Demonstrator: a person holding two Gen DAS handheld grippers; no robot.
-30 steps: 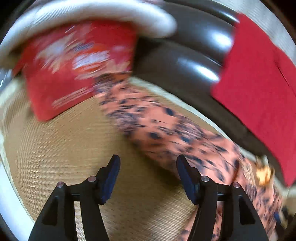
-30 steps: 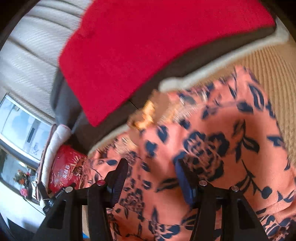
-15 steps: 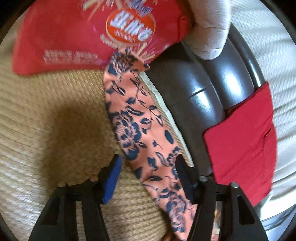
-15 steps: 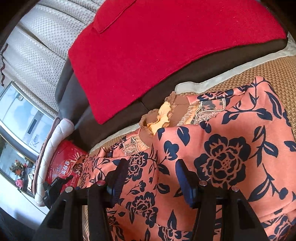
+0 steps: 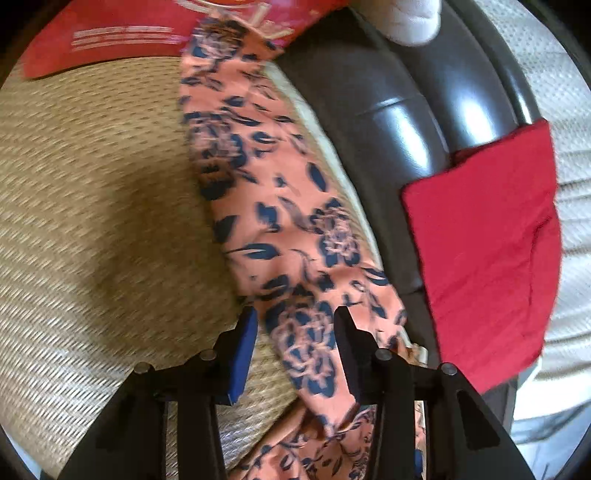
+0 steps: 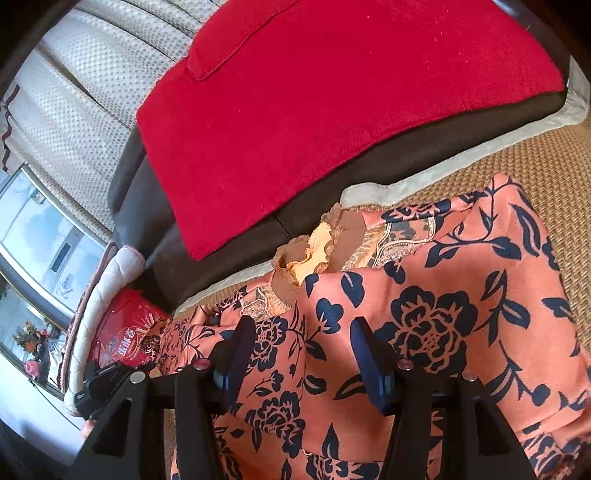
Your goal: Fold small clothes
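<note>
An orange garment with a navy flower print (image 6: 443, 314) lies on a woven straw mat (image 6: 546, 162). Its frilled yellow-brown collar (image 6: 314, 240) points toward the sofa back. In the left wrist view one long sleeve (image 5: 266, 192) stretches away across the mat (image 5: 92, 221). My left gripper (image 5: 293, 347) is open, with its jaws on either side of the sleeve near its lower end. My right gripper (image 6: 299, 354) is open and empty, just above the garment's body below the collar.
A red cloth (image 6: 332, 103) drapes over the dark sofa back (image 5: 388, 110) beside the mat. A red printed bag (image 5: 129, 29) lies at the sleeve's far end, and also shows in the right wrist view (image 6: 125, 332). A white padded cushion (image 6: 110, 273) sits by it.
My left gripper has swung round and moved down along the sleeve toward the garment's body, and its jaws stand closer together. My right gripper has barely moved over the garment.
</note>
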